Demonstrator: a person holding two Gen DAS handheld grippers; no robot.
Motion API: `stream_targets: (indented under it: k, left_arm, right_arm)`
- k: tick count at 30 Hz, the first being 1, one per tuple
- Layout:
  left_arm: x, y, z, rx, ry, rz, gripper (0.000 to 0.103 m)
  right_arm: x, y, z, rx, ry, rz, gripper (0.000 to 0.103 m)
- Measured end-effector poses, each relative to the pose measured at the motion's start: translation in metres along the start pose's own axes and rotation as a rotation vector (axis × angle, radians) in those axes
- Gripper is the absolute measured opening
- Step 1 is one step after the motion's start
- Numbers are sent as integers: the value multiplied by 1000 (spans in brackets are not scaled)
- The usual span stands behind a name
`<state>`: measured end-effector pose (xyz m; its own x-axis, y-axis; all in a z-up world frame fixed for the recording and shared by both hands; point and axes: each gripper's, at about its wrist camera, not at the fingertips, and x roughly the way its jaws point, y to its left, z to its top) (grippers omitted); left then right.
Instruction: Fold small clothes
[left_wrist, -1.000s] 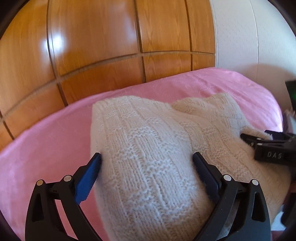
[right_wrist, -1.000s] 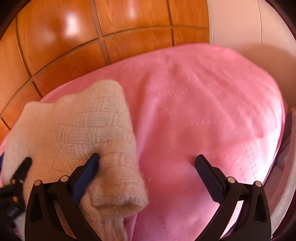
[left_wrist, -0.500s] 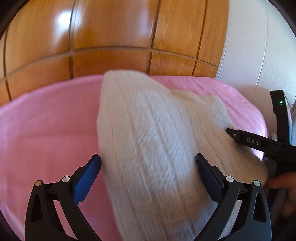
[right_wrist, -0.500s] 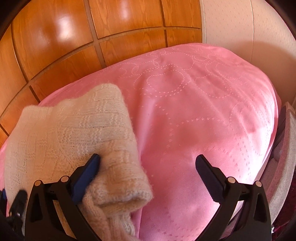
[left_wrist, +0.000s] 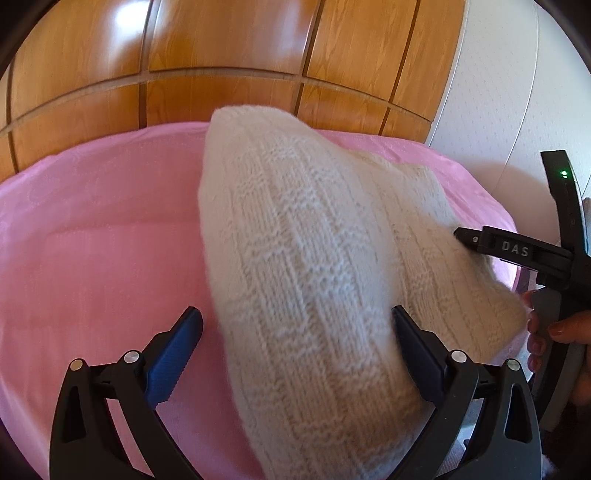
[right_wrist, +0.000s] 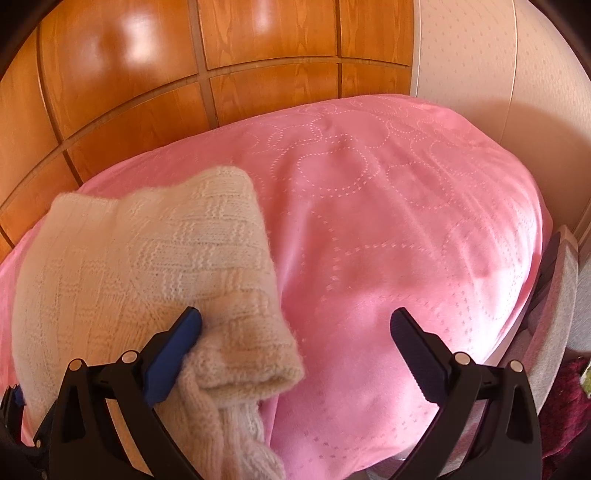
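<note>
A cream knitted garment lies folded on a pink bedspread. My left gripper is open, its jaws standing either side of the garment's near end, which bulges up between them. In the right wrist view the same garment lies at the left. My right gripper is open, its left finger resting against the garment's folded edge, its right finger over bare bedspread. The right gripper's finger shows in the left wrist view touching the garment's right side.
A wooden panelled headboard stands behind the bed, with a white padded wall to the right. The bed's right edge drops off, with dark red cloth below. A hand holds the right gripper.
The left gripper has swung left and tilted, so the garment now rises higher between its jaws. The right gripper has drawn back slightly; the garment sits lower left in its view.
</note>
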<state>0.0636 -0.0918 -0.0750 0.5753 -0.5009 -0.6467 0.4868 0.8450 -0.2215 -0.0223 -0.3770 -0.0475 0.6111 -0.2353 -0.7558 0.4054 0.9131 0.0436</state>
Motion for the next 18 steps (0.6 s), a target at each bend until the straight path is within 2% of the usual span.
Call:
stream_targets:
  k: [6, 11, 14, 18]
  left_arm:
    - [-2, 2, -6, 8, 6, -5, 99]
    - [-3, -1, -16, 49, 9, -14, 99]
    - [-13, 6, -14, 25, 14, -72, 99]
    - [-31, 26, -7, -63, -54, -114, 99]
  right_arm:
    - [-21, -1, -8, -43, -11, 22, 101]
    - [-10, -10, -27, -77, 7, -8, 101]
    - [-9, -18, -26, -35, 26, 35, 101]
    - [-31, -31, -18, 21, -25, 179, 101]
